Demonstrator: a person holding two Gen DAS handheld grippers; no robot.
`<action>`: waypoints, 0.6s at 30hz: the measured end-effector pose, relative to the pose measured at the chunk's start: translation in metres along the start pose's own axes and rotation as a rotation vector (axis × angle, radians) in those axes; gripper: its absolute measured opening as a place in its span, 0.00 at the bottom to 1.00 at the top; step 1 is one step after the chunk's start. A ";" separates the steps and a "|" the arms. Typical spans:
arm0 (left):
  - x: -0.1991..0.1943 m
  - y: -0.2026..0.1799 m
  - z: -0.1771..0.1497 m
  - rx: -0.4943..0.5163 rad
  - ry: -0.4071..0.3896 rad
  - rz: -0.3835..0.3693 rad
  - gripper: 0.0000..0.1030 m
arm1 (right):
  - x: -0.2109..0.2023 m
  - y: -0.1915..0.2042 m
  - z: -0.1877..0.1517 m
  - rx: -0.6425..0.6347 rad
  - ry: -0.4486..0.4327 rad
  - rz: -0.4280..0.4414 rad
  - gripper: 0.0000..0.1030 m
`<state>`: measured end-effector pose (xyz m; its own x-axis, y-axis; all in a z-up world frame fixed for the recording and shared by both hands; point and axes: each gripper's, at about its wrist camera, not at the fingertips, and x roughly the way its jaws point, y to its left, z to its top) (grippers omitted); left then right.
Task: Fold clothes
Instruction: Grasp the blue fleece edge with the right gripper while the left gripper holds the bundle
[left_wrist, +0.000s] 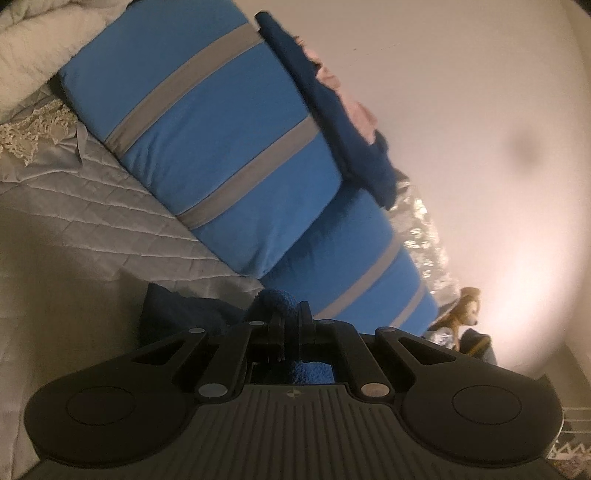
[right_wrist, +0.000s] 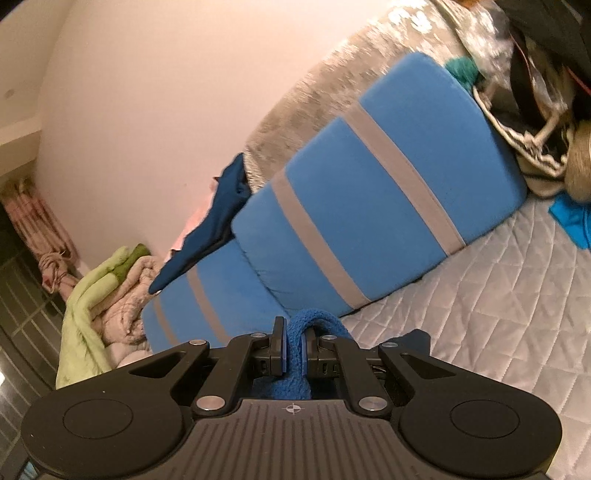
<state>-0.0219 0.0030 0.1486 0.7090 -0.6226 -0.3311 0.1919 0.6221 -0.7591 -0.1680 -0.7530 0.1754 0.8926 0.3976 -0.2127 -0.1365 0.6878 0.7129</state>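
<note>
**Both tongs clamped on blue fleece garment above bed**

My left tongs (left_wrist: 291, 325) are closed on a fold of the blue fleece garment (left_wrist: 277, 299); the fabric bulges past the pads and shows again behind them. My right tongs (right_wrist: 293, 349) are likewise clamped on the same blue fleece garment (right_wrist: 310, 321), which loops over the tips and passes down between the pads. The garment hangs over the grey quilted bedspread (right_wrist: 498, 295). Beyond it, two blue cushions with grey stripes (left_wrist: 207, 140) lean along the wall side of the bed. A dark navy cloth (left_wrist: 332, 110) lies draped on top of the cushions.
</note>
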 end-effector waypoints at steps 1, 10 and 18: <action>0.007 0.003 0.002 -0.005 0.006 0.008 0.06 | 0.007 -0.005 0.001 0.011 0.004 -0.008 0.09; 0.069 0.037 0.018 -0.064 0.054 0.076 0.06 | 0.072 -0.054 0.004 0.098 0.052 -0.082 0.09; 0.119 0.072 0.027 -0.136 0.093 0.135 0.06 | 0.134 -0.088 0.002 0.138 0.101 -0.147 0.09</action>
<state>0.0949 -0.0133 0.0692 0.6554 -0.5831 -0.4801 0.0019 0.6368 -0.7710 -0.0357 -0.7622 0.0855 0.8500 0.3626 -0.3822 0.0586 0.6560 0.7525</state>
